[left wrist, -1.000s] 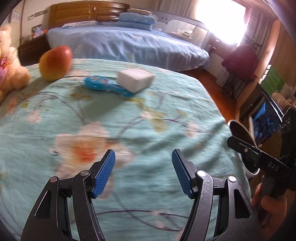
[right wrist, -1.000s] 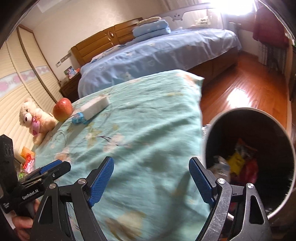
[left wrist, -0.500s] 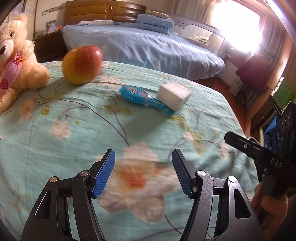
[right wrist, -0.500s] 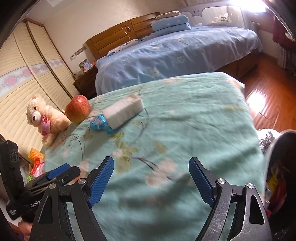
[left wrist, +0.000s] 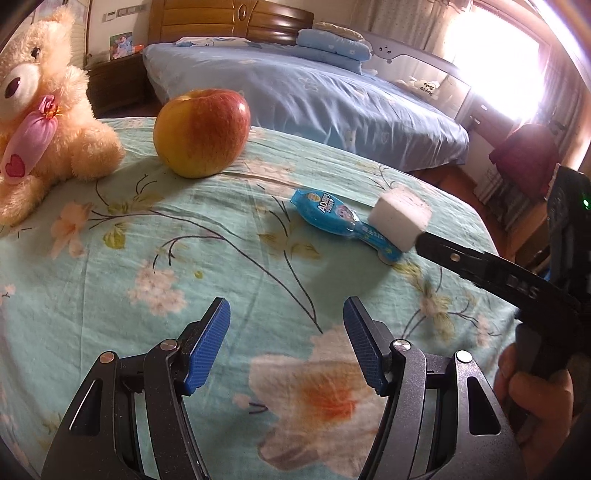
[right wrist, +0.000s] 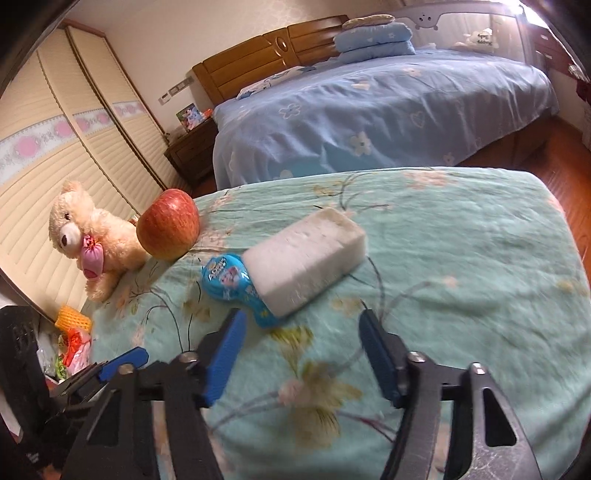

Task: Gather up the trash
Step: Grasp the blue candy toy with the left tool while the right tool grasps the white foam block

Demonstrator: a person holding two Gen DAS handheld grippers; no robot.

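**A home bedroom**

This is a bedroom in a home. A wide bed (right wrist: 388,107) with a blue flowered cover and a wooden headboard (right wrist: 273,55) fills the far side, folded pillows (right wrist: 373,38) stacked at its head. A nightstand (right wrist: 192,147) with a framed photo stands beside it, next to a slatted wardrobe (right wrist: 55,147). A second bed carries a teal floral sheet (left wrist: 184,258), a teddy bear (left wrist: 40,110) and an apple (left wrist: 201,131). Curtains (left wrist: 417,18) flank a bright window over a wood floor (right wrist: 561,155).
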